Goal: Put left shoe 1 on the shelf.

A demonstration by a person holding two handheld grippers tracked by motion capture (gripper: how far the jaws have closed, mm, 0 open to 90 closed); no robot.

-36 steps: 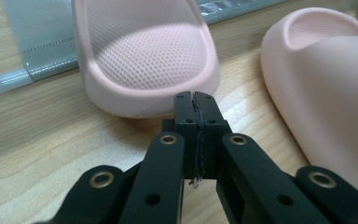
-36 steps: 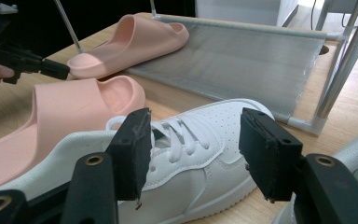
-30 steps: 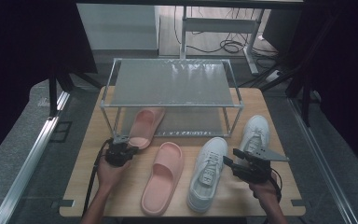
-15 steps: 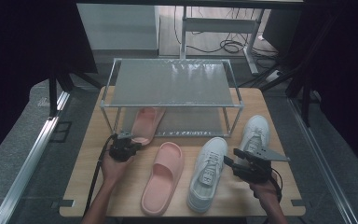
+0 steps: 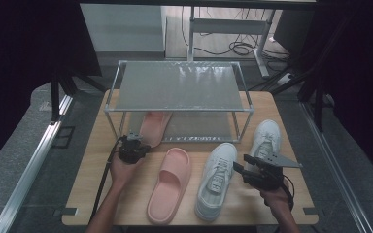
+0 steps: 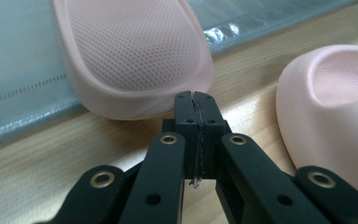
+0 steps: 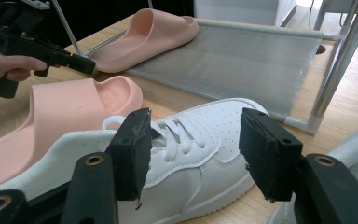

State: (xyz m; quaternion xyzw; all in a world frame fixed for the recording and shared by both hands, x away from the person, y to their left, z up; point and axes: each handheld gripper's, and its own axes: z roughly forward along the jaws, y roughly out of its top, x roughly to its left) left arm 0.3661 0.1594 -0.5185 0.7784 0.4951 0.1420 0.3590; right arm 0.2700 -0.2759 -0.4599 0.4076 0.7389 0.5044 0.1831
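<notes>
With its jaws pressed together just behind the heel of the pink slipper [image 6: 135, 56], the left gripper [image 6: 196, 100] may skid off sideways, leaving the slipper crooked on the rack's lower shelf [image 6: 23, 70].

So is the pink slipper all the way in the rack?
No, partly in. The pink slipper's toe lies on the rack's bottom shelf; its heel sticks out over the table.

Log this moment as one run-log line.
left gripper: shut, tips at heel of pink foam slipper on rack's lower shelf | right gripper: open over white lace-up sneaker
</notes>
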